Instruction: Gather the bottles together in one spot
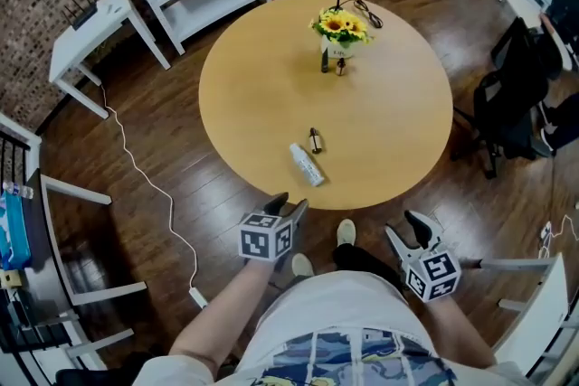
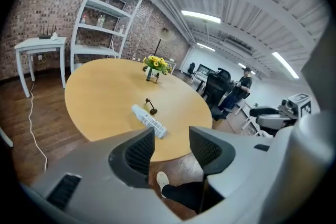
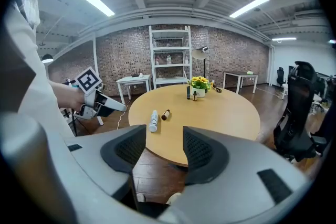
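The round wooden table (image 1: 398, 131) fills the middle of the head view. Near its lower edge a white bottle (image 1: 306, 164) lies flat, with a small dark bottle (image 1: 315, 140) lying just beside it. Toward the top edge stands a vase of sunflowers (image 1: 342, 30). A slim dark bottle (image 1: 325, 61) and a shorter bottle (image 1: 341, 66) stand upright just below it.

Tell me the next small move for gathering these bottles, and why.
Probably reach the left gripper forward to the white bottle lying on its side near the table's near edge. It and the right gripper hang off the table, jaws apart and empty; that bottle lies closest to the left one, and two small bottles already stand by the flower vase.
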`<state>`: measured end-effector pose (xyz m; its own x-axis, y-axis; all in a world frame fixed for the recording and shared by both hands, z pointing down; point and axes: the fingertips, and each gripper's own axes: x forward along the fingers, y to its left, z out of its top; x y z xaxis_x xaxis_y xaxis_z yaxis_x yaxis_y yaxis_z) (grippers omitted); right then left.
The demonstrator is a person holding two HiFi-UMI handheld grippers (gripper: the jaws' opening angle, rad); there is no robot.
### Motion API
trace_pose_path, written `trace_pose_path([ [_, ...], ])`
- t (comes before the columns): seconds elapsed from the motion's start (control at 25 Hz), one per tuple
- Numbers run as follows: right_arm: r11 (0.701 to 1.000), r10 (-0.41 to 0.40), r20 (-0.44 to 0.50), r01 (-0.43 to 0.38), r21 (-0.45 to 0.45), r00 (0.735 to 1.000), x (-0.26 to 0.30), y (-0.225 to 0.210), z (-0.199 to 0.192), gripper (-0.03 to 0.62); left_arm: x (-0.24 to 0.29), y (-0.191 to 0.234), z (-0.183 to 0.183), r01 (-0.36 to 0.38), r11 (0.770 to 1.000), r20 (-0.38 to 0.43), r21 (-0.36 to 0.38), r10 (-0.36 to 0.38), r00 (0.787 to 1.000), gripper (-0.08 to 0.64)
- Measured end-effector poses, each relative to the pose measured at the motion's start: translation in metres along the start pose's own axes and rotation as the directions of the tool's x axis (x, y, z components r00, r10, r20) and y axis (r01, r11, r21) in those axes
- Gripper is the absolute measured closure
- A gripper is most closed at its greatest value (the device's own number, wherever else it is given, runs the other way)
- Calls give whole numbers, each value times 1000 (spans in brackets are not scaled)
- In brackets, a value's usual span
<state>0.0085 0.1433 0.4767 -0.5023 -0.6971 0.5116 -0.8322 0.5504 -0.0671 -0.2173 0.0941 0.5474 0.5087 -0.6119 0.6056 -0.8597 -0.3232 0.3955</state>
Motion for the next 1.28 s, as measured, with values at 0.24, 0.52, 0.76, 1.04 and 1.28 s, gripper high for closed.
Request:
trace_pose_path([
  [0.24, 1000, 8, 19, -7, -13, 1000, 15, -52, 17, 347, 103, 29, 5, -111, 994, -204, -24, 104, 973, 301],
  [0.52, 999, 32, 21, -32, 11, 999, 34, -121, 27, 347, 178, 66, -2, -273, 959, -372, -71, 229, 900, 212],
  [0.76, 995, 97, 14, -98, 22, 995, 58, -154, 33, 351, 173, 76, -11, -333, 940, -428, 74, 331, 841, 370],
  [1.04, 967, 256, 13, -256, 2, 967, 98, -141, 47, 351, 148, 56, 15, -254, 945, -234, -206, 204, 951, 371],
  [1.28, 917, 394, 72, -397, 36, 916, 122, -97, 81, 351, 107, -23, 88, 55, 974, 45, -218, -46, 998, 371],
])
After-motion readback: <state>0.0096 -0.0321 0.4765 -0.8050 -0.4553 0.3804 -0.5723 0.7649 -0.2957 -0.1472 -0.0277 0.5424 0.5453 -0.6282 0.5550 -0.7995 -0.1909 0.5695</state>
